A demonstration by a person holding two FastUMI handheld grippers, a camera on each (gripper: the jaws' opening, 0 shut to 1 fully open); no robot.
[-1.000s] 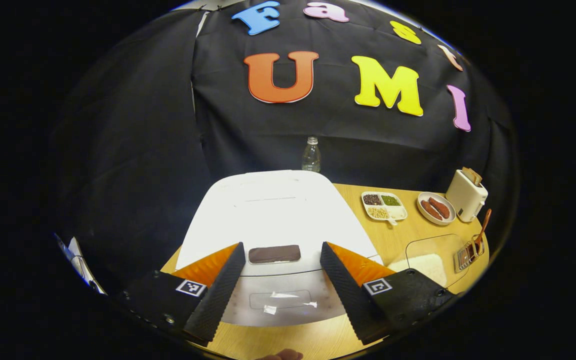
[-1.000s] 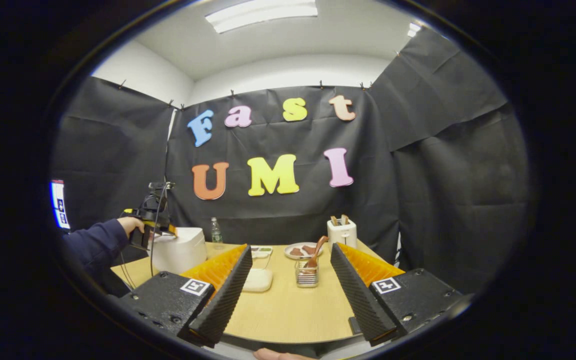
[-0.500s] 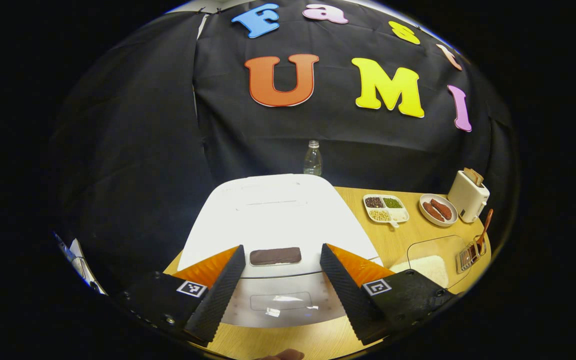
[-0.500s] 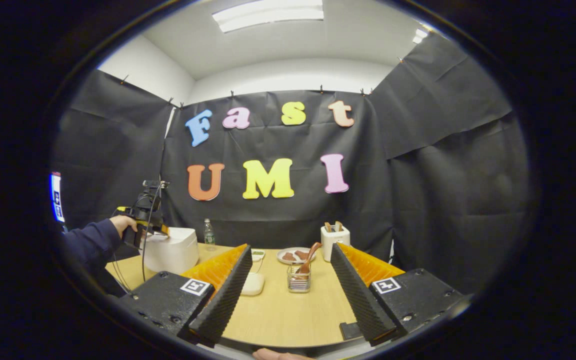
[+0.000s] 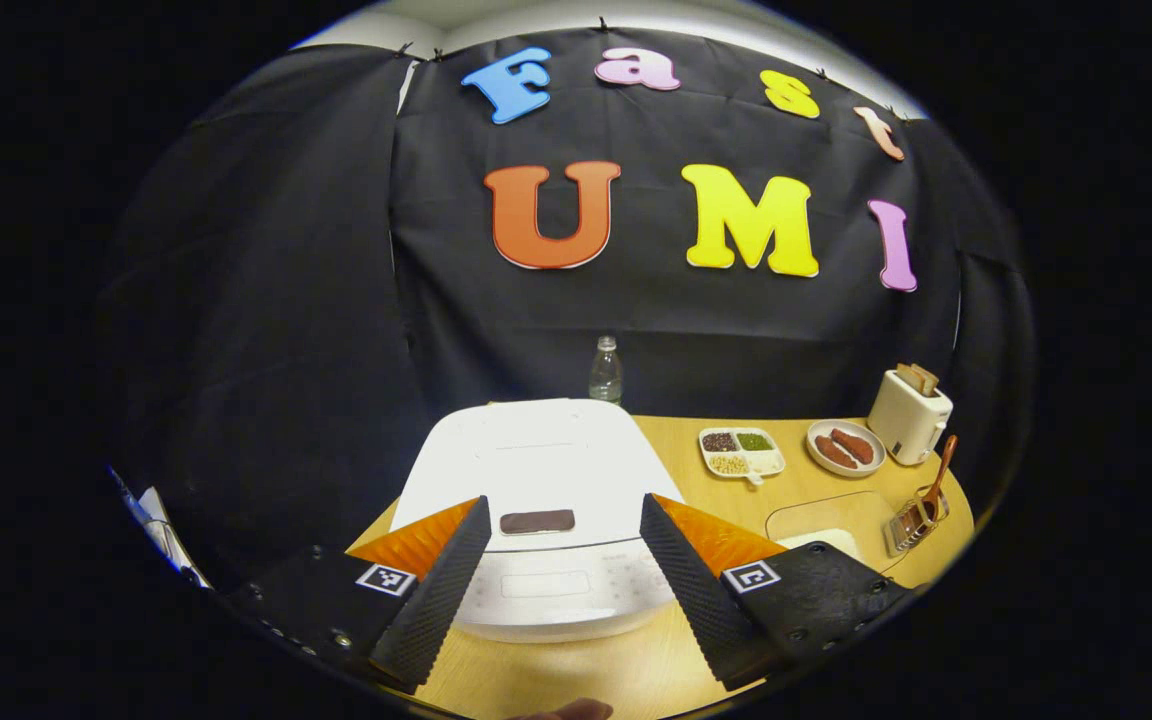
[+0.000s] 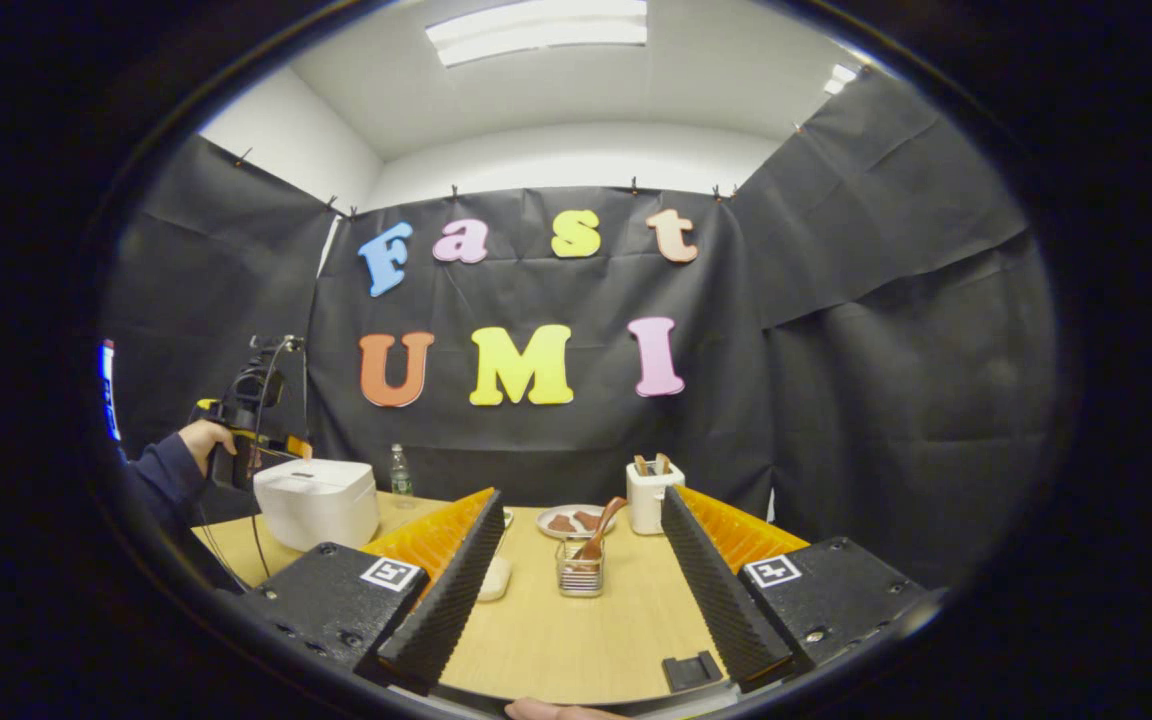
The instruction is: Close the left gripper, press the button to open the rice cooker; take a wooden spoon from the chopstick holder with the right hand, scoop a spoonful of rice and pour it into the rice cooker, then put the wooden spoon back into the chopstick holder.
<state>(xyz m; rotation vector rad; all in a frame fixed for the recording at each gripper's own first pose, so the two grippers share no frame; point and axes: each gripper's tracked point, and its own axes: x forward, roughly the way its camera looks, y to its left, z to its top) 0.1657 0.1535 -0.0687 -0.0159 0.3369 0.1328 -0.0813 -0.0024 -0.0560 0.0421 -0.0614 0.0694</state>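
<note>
The rice cooker (image 5: 536, 470) is seen lidded and the wooden spoon (image 6: 600, 527) standing in the chopstick holder (image 6: 579, 578), fitting either start or finish, with both grippers' jaws spread.

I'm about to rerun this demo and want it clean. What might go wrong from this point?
The left gripper hangs open above the rice cooker, so its spread fingers may straddle the dark button instead of pressing it. The wooden spoon leans in the light chopstick holder, which may tip when lifted from.
</note>
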